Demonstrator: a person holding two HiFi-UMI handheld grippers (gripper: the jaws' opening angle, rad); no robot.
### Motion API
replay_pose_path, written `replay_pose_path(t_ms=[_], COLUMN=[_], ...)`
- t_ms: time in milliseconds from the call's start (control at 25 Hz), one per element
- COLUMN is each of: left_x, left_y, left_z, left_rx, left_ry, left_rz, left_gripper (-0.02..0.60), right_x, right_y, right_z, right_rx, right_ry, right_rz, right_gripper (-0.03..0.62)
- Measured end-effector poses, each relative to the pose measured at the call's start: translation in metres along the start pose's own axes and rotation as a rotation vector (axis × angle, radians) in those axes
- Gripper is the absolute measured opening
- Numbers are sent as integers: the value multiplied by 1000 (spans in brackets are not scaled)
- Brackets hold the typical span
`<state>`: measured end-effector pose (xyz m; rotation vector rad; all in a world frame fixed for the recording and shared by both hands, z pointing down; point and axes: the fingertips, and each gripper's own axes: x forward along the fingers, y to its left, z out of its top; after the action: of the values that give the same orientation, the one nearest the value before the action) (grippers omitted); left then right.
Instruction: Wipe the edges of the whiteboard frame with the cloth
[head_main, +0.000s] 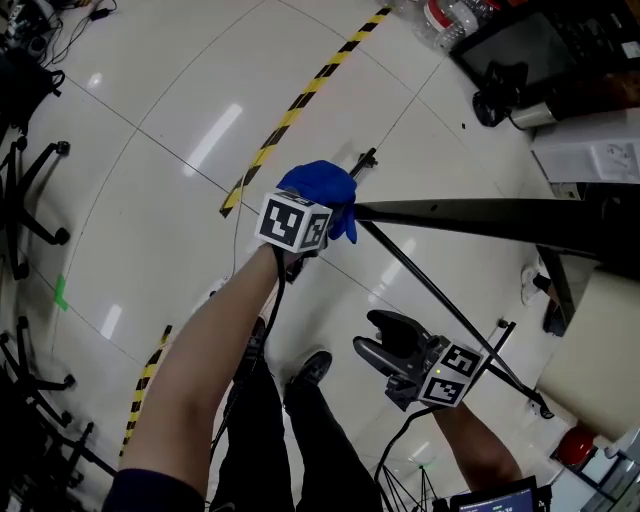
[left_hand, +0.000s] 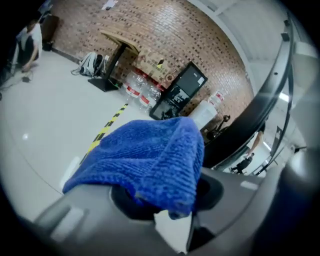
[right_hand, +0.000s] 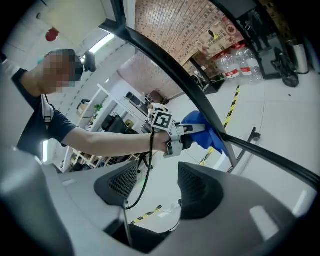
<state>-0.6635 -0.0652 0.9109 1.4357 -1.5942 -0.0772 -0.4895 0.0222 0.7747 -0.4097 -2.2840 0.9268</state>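
Head view shows the left gripper (head_main: 325, 212) clamping a bunched blue microfibre cloth (head_main: 322, 190) whose folds beyond its jaws meet the black whiteboard frame edge (head_main: 470, 213) (likely ready to wipe), while the right gripper (head_main: 382, 348) waits, jaws apart, empty.

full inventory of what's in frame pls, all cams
cloth: 1, blue, at the frame's corner
whiteboard frame: 1, black, runs right from the cloth in the head view
floor tape: several strips, yellow-black, on the floor
water bottles: several, clear, by the brick wall
monitor: 1, black, beside the bottles
left tongs: 1, grey, shut on the cloth
right tongs: 1, grey, open, empty
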Motion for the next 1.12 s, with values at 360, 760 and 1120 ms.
replay_pose_path(t_ms=[360, 760, 1120], left_x=[19, -7, -35], left_y=[-31, -72, -98], left_z=[3, 36, 59], left_rx=[-218, -261, -405], left_ry=[24, -39, -98], left_rz=[-172, -285, -348], left_gripper=[127, 127, 127], right_x=[-11, -7, -28], right_y=[23, 50, 70], right_z=[-21, -19, 7], right_rx=[63, 64, 71], right_ry=[-50, -41, -103], right_rz=[-10, 18, 4], right_gripper=[235, 224, 212])
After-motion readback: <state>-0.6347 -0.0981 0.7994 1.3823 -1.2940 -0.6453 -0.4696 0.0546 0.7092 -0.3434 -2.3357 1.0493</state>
